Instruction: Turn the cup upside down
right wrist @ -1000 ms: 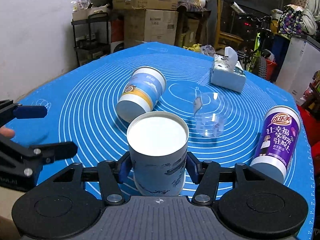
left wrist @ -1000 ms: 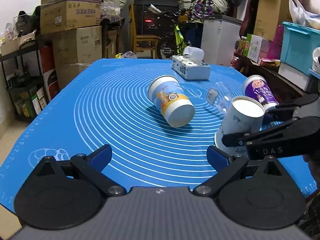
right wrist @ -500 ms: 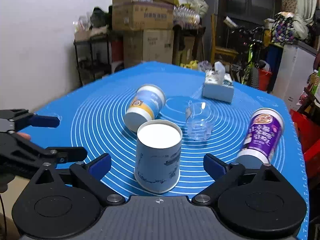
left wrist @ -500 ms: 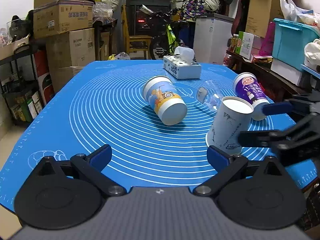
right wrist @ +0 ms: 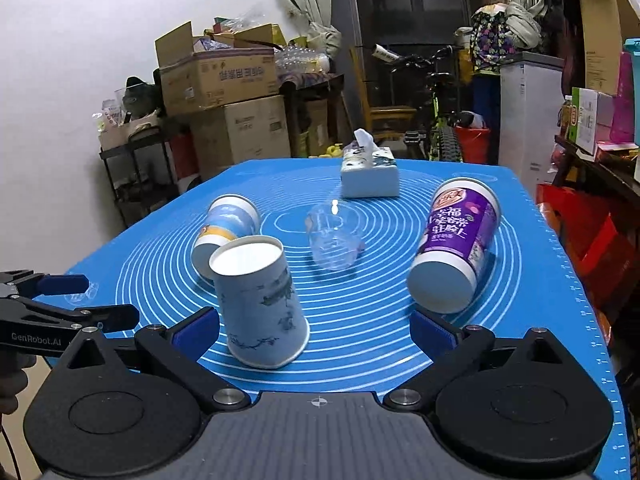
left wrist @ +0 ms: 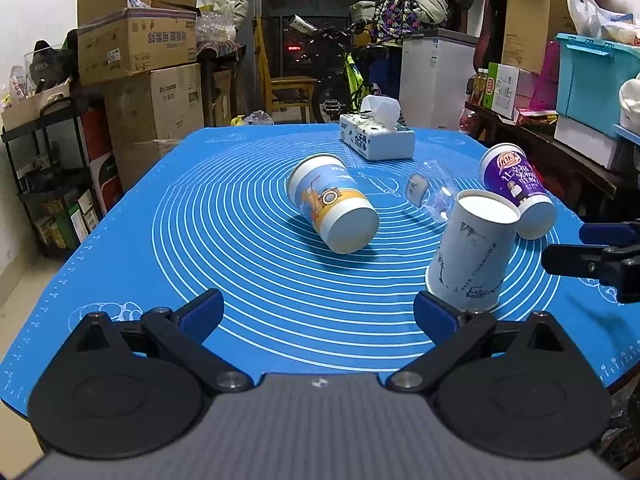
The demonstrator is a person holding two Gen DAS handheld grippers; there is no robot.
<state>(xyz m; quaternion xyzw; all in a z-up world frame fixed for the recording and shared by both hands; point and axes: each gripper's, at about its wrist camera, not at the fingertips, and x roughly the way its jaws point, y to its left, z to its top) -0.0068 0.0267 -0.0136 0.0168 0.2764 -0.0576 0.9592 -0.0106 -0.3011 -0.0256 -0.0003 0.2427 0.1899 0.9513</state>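
Observation:
A white paper cup with a blue ink drawing stands upside down on the blue mat, its base facing up. It also shows in the left wrist view, at the right. My right gripper is open and empty, just behind the cup. My left gripper is open and empty, to the left of the cup. The right gripper's fingers show at the right edge of the left wrist view.
A blue-and-yellow cup, a clear plastic cup and a purple cup lie on their sides on the mat. A tissue box sits at the back. Boxes, shelves and a bicycle surround the table.
My right gripper opened, let go of the white cup and pulled back. The cup now stands free on the mat. The left gripper drew back a little.

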